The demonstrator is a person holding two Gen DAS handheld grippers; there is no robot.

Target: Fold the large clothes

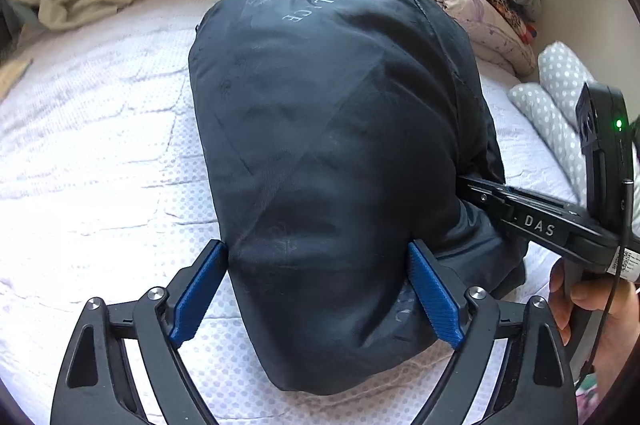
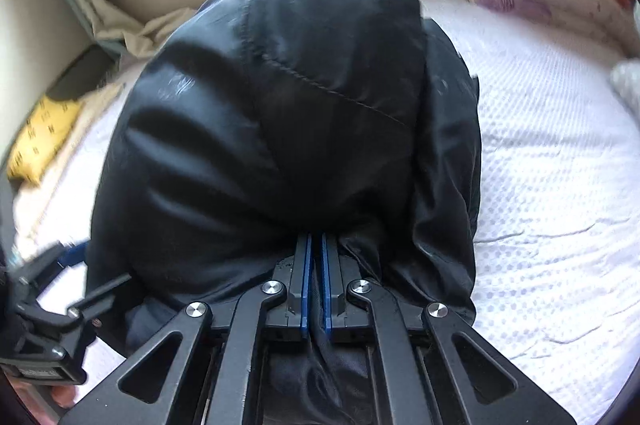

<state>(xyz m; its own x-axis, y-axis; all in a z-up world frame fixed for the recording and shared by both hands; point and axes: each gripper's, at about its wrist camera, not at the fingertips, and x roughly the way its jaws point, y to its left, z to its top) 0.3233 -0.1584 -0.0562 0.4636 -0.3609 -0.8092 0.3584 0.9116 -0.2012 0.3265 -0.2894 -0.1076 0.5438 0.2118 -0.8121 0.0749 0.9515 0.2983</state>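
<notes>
the dark jacket [image 1: 332, 145] lies bunched on the white bed cover [image 1: 100, 145], folded maybe once, not yet flat. right gripper [image 2: 316, 265] pinches its hem at 6 o'clock; left gripper [image 1: 320, 289] stands wide open, astride the near edge, gripping nothing.

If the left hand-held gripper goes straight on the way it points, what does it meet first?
Probably the dark jacket: the left hand-held gripper stands open with the jacket's near end between its pads, seemingly touching already.
</notes>
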